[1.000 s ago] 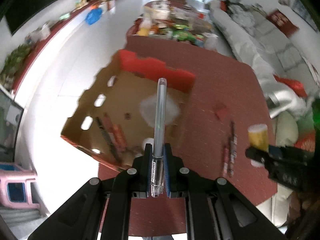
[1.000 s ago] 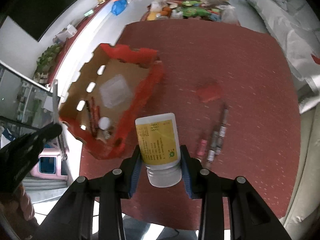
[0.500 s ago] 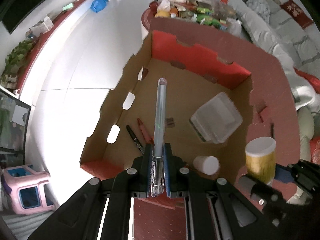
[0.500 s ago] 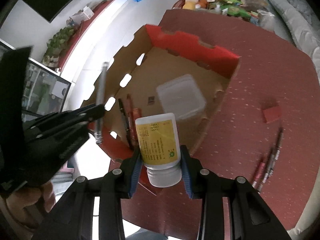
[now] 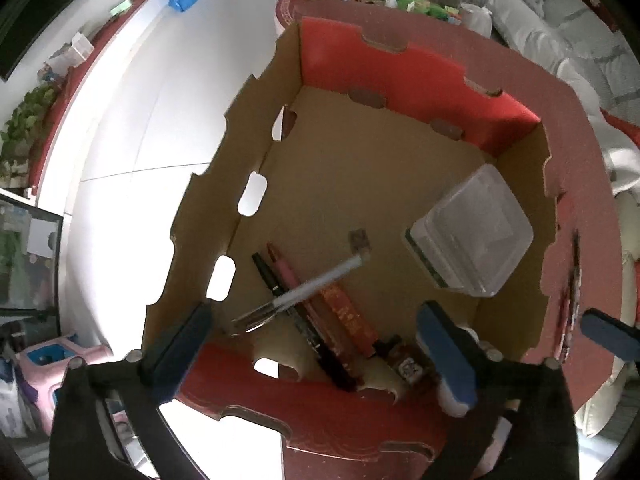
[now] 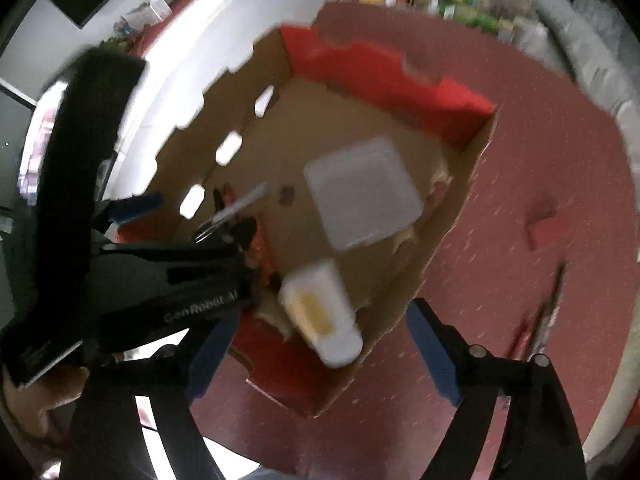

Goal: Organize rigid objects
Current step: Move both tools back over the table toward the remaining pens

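Observation:
A cardboard box [image 5: 400, 68] with red outer walls stands on the red table, directly below both grippers. My left gripper [image 5: 316, 356] is opening wide above the box's near end. A clear pen [image 5: 296, 296] falls blurred beneath it, touching neither pad, over several pens [image 5: 276, 280] that lie on the box floor. My right gripper [image 6: 320, 352] is opening too. A white bottle with a yellow label [image 6: 320, 316] drops free between its blue pads into the box [image 6: 380, 76]. A clear plastic container [image 5: 468, 232] sits at the box's right side.
On the red table [image 6: 520, 140] right of the box lie a small red block [image 6: 548, 228] and a few pens [image 6: 540, 320]. A white floor runs along the left, a pale sofa [image 5: 560, 52] along the right. More clutter fills the table's far end.
Both grippers moved over the box and lower, then spread their jaws. The pen left the left gripper and tipped sideways. The bottle slipped out of the right gripper.

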`<state>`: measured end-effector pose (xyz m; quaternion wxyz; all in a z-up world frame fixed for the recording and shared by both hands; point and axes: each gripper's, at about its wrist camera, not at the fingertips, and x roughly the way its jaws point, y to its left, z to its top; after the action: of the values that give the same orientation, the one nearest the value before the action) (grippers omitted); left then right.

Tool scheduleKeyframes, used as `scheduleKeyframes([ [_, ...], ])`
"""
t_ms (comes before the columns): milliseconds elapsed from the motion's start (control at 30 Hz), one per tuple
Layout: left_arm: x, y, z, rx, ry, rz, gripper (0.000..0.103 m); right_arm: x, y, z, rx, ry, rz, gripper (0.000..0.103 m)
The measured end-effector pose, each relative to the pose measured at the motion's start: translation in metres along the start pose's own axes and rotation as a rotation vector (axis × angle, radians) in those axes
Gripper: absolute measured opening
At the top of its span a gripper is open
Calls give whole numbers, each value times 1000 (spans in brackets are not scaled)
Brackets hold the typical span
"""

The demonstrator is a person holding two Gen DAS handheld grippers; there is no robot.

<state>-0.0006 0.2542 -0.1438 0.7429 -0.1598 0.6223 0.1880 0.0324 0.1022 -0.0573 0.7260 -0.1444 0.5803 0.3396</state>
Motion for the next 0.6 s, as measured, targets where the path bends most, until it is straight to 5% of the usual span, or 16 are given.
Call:
scheduleKeyframes([
  [200,-22,-2,-6,-18,-26,-18,103,-30,-24,-16,-11,-55,-53,87],
  [400,-55,-46,-24,50,-63,-118,103,-36,-118,-79,290,-10,-54,87],
  [600,-86,-142,-61,186,-50,-301,103,-15,-217,-159,610,122,-83,87],
])
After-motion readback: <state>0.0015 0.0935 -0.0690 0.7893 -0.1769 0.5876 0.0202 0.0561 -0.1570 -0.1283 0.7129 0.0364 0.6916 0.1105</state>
